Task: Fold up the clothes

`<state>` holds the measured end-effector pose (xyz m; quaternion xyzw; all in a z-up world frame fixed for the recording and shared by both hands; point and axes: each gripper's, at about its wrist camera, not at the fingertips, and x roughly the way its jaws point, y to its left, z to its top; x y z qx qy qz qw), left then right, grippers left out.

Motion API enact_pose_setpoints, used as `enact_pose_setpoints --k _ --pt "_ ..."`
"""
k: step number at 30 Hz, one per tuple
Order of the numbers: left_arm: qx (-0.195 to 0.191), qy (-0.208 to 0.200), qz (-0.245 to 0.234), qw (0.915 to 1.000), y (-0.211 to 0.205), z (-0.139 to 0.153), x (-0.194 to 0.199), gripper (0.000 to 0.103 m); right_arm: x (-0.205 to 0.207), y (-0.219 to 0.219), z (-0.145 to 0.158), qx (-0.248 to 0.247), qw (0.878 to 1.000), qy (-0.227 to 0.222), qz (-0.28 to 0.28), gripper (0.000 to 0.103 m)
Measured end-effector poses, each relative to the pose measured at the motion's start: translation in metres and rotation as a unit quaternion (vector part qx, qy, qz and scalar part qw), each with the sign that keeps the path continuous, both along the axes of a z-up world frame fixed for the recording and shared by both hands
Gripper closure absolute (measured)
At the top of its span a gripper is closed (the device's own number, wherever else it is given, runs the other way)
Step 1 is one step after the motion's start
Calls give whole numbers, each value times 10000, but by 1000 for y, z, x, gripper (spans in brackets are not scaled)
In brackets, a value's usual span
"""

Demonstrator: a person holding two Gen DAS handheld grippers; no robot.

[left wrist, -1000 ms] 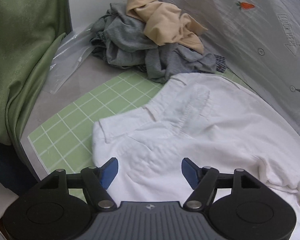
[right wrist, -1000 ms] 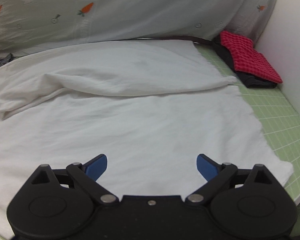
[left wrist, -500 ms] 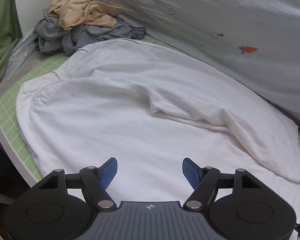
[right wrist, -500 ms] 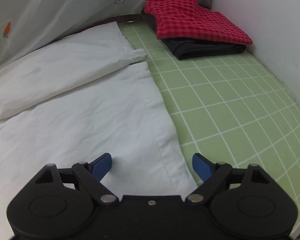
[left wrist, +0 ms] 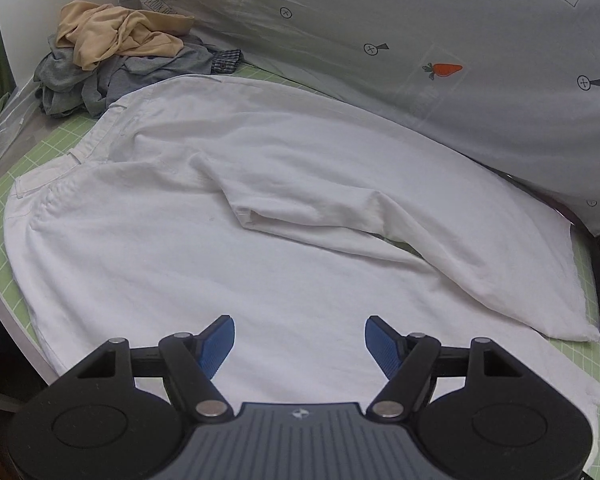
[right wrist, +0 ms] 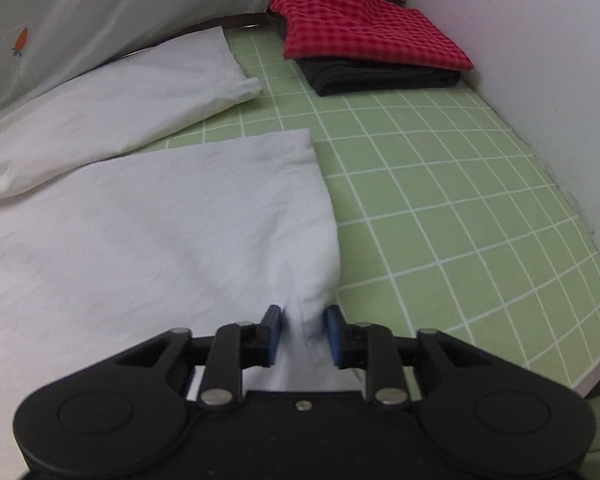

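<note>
White trousers [left wrist: 260, 240] lie spread over the green grid mat [right wrist: 440, 200], waistband to the left and legs running right. My left gripper [left wrist: 300, 338] hovers open above the near leg, nothing between its blue pads. In the right wrist view the near leg's hem corner [right wrist: 300, 184] is bunched up into a ridge between the pads of my right gripper [right wrist: 304, 328]. Its jaws are closing, and both pads touch the cloth. The far leg [right wrist: 140, 92] lies flat beyond it.
A heap of tan and grey clothes [left wrist: 120, 60] sits at the mat's far left. A folded red checked garment [right wrist: 364, 28] rests on a folded black one [right wrist: 380, 78] at the far right by the white wall. A grey carrot-print sheet [left wrist: 420, 40] rises along the back.
Both grippers have swung right along the trousers. The right one went from wide open over the leg to closing on its hem corner, which is now bunched up. The left stayed open.
</note>
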<state>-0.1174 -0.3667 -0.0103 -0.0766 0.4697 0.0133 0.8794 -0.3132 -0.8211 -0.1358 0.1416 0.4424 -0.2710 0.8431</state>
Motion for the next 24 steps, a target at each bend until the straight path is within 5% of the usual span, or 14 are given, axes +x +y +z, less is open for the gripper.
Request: enact_pose_setpoints --k 1,4,10,17,21,24 --pt "25 14 15 10000 -1 -1 0 30 5 -4 6 -69 9998 -183 -22 48" --pt "97 55 50 9999 -4 -3 2 29 31 -26 19 134 9967 -794 -73 30" --pt "132 10 80 9999 -19 -5 7 27 125 -63 7 683 9906 -1180 46 29" --pt "-64 -230 494 9985 -35 -7 6 25 197 -80 -12 699 9947 -744 123 30" --pt "-217 -177 750 9968 -37 -10 -5 25 217 -61 -10 106 9939 -220 1072 90" --pt "-275 -150 872 9957 -37 -15 -11 25 221 -58 -9 -178 9896 -98 1425 94"
